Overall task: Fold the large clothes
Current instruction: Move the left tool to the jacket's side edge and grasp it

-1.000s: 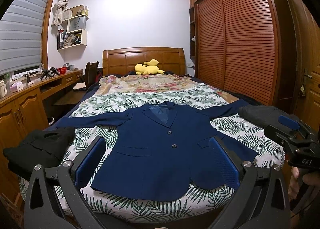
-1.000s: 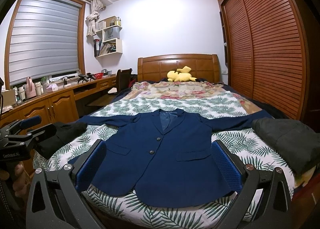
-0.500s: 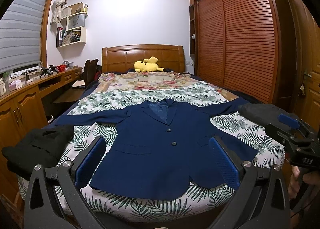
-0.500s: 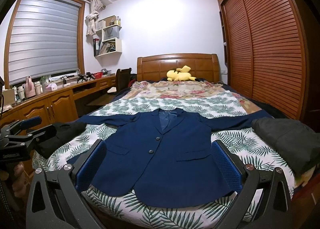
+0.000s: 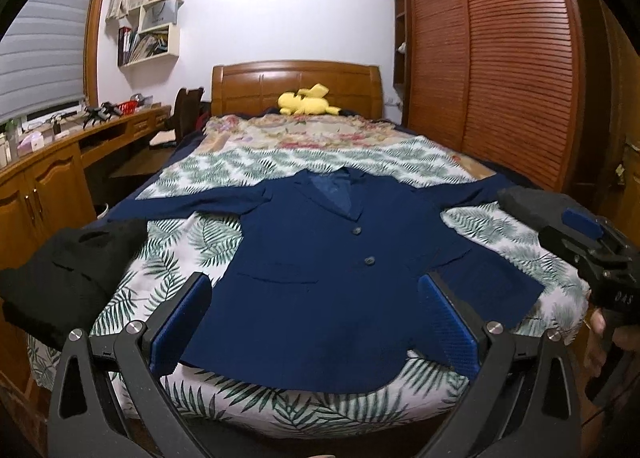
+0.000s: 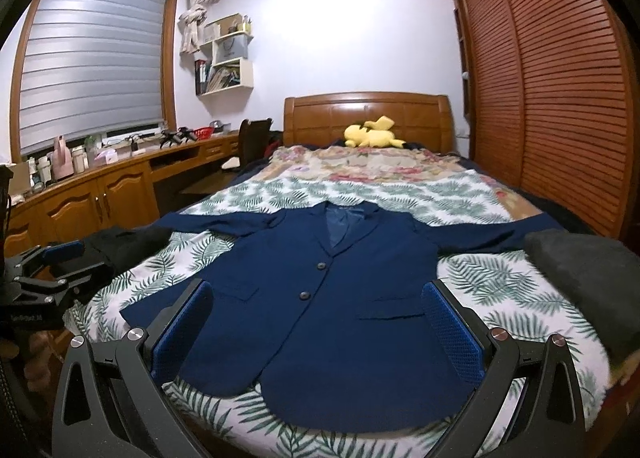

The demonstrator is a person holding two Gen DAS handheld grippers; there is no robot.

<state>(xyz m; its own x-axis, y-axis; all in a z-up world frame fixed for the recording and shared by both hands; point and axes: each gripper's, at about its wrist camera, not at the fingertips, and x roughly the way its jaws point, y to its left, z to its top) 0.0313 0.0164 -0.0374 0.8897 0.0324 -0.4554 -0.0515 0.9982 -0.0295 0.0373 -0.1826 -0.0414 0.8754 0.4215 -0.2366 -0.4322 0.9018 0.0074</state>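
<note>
A navy blue blazer [image 5: 332, 270] lies flat and face up on the bed, buttoned, sleeves spread to both sides; it also shows in the right wrist view [image 6: 332, 298]. My left gripper [image 5: 316, 322] is open and empty, held above the blazer's hem at the foot of the bed. My right gripper [image 6: 316, 322] is open and empty, also above the hem. Each gripper shows in the other's view: the right one at the right edge [image 5: 592, 254], the left one at the left edge [image 6: 52, 274].
The bed has a leaf-print sheet [image 5: 224, 242]. A black garment [image 5: 68, 274] lies at its left corner, a dark grey one [image 6: 580, 270] at its right. A yellow plush [image 5: 308, 101] sits by the headboard. A wooden desk [image 6: 112, 185] runs along the left, a wardrobe [image 6: 560, 89] along the right.
Both grippers have moved a little closer to the bed, so the blazer looks slightly larger. Both stay open and empty.
</note>
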